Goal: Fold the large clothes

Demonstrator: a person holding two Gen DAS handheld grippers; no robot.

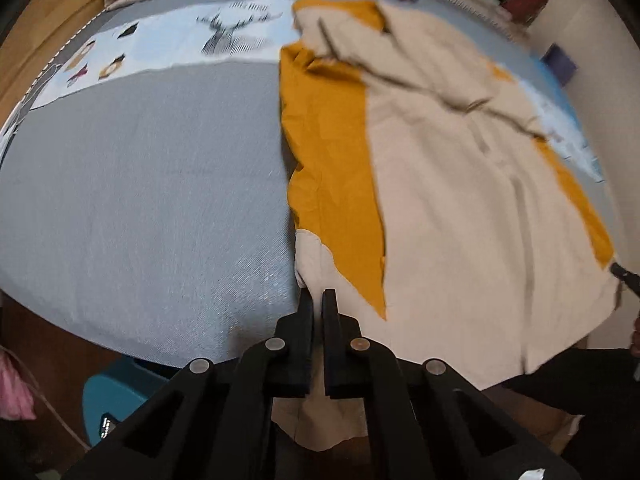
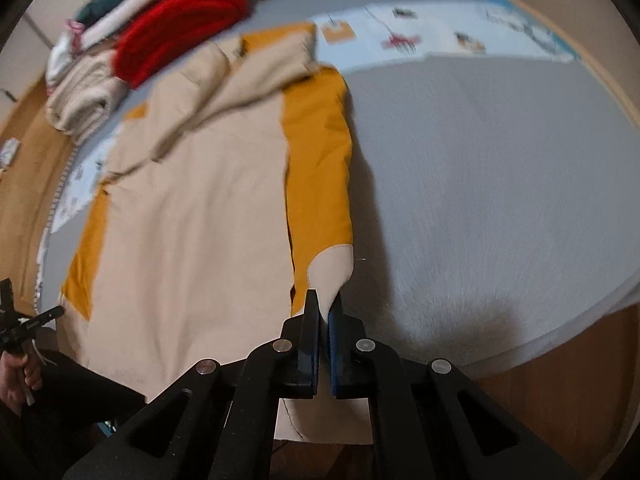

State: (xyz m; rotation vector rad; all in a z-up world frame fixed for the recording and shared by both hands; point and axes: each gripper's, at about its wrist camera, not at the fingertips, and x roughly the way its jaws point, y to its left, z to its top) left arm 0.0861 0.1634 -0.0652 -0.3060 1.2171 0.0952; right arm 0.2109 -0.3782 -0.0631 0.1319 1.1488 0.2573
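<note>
A large beige garment (image 1: pixel 460 200) with mustard-yellow panels lies spread flat on the grey bed cover (image 1: pixel 140 200), its sleeves folded across the chest. My left gripper (image 1: pixel 318 296) is shut on the beige hem corner at the near edge, and the fabric hangs down between the fingers. In the right wrist view the same garment (image 2: pixel 200 200) stretches away, and my right gripper (image 2: pixel 326 300) is shut on its other rounded beige hem corner. The tip of each gripper shows at the edge of the other's view: the right gripper (image 1: pixel 624 274) and the left gripper (image 2: pixel 32 322).
At the far end of the bed are a red garment (image 2: pixel 180 28) and a pile of folded beige clothes (image 2: pixel 80 100). A pale blue patterned cloth (image 1: pixel 180 40) lies across the cover. A teal stool (image 1: pixel 108 396) stands on the floor below the bed edge.
</note>
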